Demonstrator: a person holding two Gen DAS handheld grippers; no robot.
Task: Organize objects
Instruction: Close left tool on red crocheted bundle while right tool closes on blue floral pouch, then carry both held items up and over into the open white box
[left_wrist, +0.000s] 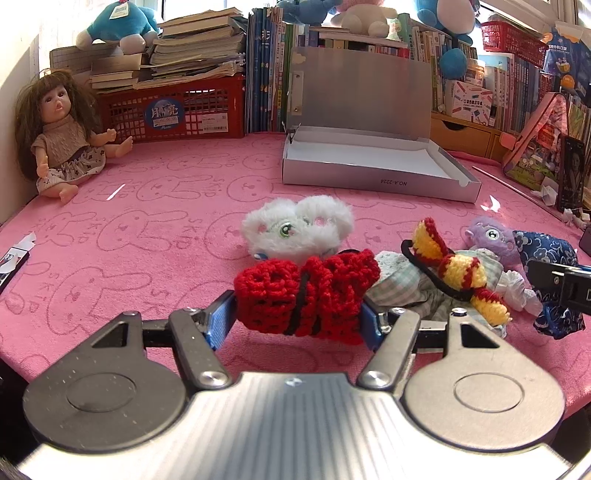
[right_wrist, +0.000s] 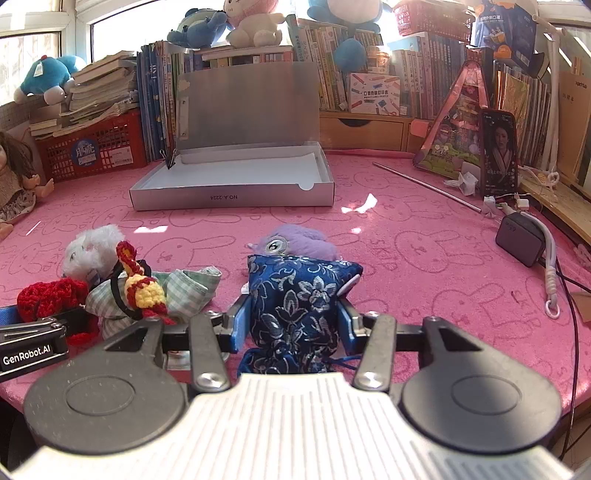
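1. Pink cloth (left_wrist: 147, 229) printed with rabbits covers the table, and books, baskets and plush toys are stacked along the far edge.
2. By the left gripper (left_wrist: 295, 314) a red crochet piece (left_wrist: 306, 295) is clasped between the blue pads (left_wrist: 221, 317), which press on its two sides; its jaws stand at a middling width.
3. By the right gripper (right_wrist: 293, 321) a blue flowered pouch (right_wrist: 295, 295) is clasped in the same way, the jaws set narrower and the pads pressed into the cloth.
4. Between the two grippers, near the front, a checked cloth (right_wrist: 188, 291) is heaped, with a red-and-yellow crochet piece (left_wrist: 454, 273) and its black elastic lying on it.
5. Just beyond, a white furry toy (left_wrist: 299, 229) and a purple furry toy (right_wrist: 295, 240) are seen on the cloth.
6. Farther off, an open silver box (left_wrist: 373, 184) is set with its lid upright; its white floor appears bare.
7. The step in hand is judged to be the lifting of both soft things for the box.
8. To do it well, each grip should be kept firm, since yarn and silk give way.
9. The red piece should be raised straight, so the black elastic nearby is not snagged.
10. The pouch's dangling cord (right_wrist: 343, 363) should be cleared of the table, and both loads carried over the near wall of the box before release.
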